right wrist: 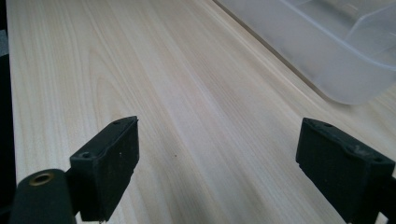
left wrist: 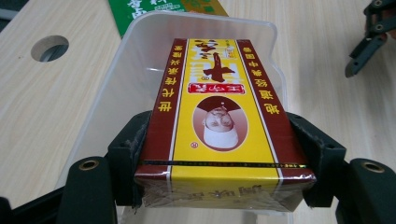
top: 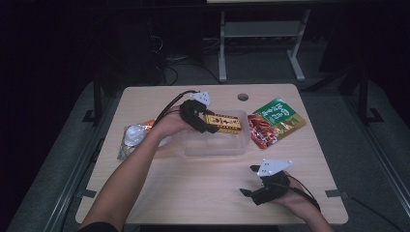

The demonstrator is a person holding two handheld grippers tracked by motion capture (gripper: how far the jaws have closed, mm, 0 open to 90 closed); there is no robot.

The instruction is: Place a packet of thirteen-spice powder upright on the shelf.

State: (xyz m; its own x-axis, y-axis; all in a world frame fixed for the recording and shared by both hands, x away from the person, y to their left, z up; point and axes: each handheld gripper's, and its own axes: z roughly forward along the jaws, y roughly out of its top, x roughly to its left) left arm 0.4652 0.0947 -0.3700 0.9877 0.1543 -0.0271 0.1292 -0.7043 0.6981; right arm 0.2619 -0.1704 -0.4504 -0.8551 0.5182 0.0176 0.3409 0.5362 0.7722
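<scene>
Your right gripper (top: pixel 252 182) sits nearest, close to the table's (top: pixel 193 193) front edge toward the right corner, jaws spread wide with nothing between them and bare wood below. Leave it parked there; it is well apart from the work and out of the way.

Table first, then: the clear bin (top: pixel 215 142) stands at the middle, a little back from centre, with snack packets (top: pixel 276 121) just beside its right wall and a pale wrapped packet (top: pixel 134 137) near the left edge.

Your left gripper (top: pixel 205 124) holds the box (left wrist: pixel 219 116) across its narrow width, pads clamped on the two dark red sides near one end, and the box hangs lengthwise over the bin's left half, above the rim.

To finish well, keep the box level and lined up with the bin's long walls, as it looks from the left gripper view. Lower it until its underside rests on the floor of the bin before you let go; a release from up here would likely tip the free end down and leave it leaning on the wall. Watch that the jaws clear the near rim as you descend. Then open only enough to free the sides, and lift straight up.
</scene>
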